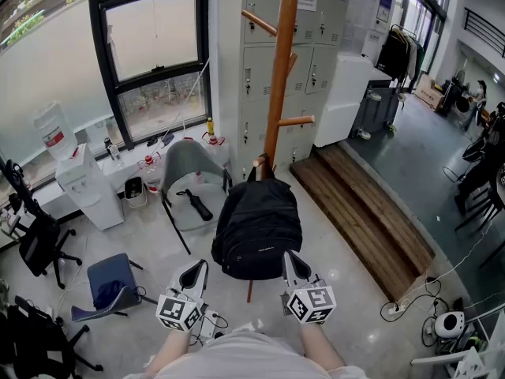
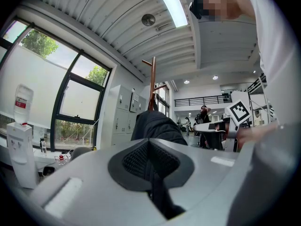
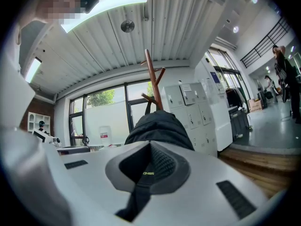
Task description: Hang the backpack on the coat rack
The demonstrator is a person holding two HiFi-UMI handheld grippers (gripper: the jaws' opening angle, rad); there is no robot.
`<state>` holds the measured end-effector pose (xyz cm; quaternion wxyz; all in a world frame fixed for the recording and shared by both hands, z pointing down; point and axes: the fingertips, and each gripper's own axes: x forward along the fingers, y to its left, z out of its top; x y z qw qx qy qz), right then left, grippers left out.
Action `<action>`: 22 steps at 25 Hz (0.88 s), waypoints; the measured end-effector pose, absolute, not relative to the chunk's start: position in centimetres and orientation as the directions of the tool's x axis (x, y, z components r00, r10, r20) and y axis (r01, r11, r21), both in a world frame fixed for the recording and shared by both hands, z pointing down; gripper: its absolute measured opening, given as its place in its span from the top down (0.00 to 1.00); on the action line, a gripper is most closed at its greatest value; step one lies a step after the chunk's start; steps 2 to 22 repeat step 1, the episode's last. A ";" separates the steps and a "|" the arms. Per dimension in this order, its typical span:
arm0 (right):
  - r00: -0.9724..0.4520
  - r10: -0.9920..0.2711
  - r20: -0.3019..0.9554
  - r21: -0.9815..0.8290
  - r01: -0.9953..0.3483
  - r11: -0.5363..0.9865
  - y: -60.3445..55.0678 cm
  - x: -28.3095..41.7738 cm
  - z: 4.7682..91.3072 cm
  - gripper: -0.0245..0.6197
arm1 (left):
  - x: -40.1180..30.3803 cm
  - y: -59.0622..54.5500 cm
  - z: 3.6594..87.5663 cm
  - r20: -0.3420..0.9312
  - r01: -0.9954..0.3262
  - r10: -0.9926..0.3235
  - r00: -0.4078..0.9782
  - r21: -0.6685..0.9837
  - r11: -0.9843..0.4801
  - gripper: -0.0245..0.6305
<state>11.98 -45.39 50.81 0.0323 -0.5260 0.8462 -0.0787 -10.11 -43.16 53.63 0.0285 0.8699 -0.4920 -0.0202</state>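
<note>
Left gripper [image 1: 196,273] held low and level, forearm running straight out from the body, marker cube up, nose aimed at the lower left edge of the backpack [image 1: 256,231]. In the left gripper view I read its jaws as pressed together, with what looked like a black strap [image 2: 157,192] pinched in the seam.

Backpack was black and hung against the wooden coat rack [image 1: 278,77]. Its top was drawn up to a low peg [image 1: 260,163] on the pole and its body was clear of the floor. I could not tell if the loop sat fully over the peg.

Right gripper [image 1: 293,265] mirrored the left: level, forearm straight, just beside the bag's lower right edge. Its jaws were clamped tight on a second strap [image 3: 141,187] with small lettering.
</note>
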 end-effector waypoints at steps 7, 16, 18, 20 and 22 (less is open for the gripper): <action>-0.445 -0.895 0.028 -0.170 -0.884 0.435 -45.4 11.9 50.8 0.95 | -10.1 -43.1 53.7 -0.007 -0.855 -0.857 0.515 0.070 -0.514 0.95; -0.445 -0.895 0.028 -0.170 -0.884 0.435 -45.4 11.9 50.8 0.95 | -10.1 -43.1 53.7 -0.007 -0.855 -0.857 0.515 0.070 -0.514 0.95; -0.445 -0.895 0.028 -0.170 -0.884 0.435 -45.4 11.9 50.8 0.95 | -10.1 -43.1 53.7 -0.007 -0.855 -0.857 0.515 0.070 -0.514 0.95; -0.445 -0.895 0.028 -0.170 -0.884 0.435 -45.4 11.9 50.8 0.95 | -10.1 -43.1 53.7 -0.007 -0.855 -0.857 0.515 0.070 -0.514 0.95; -0.445 -0.895 0.028 -0.170 -0.884 0.435 -45.4 11.9 50.8 0.95 | -10.1 -43.1 53.7 -0.007 -0.855 -0.857 0.515 0.070 -0.514 0.95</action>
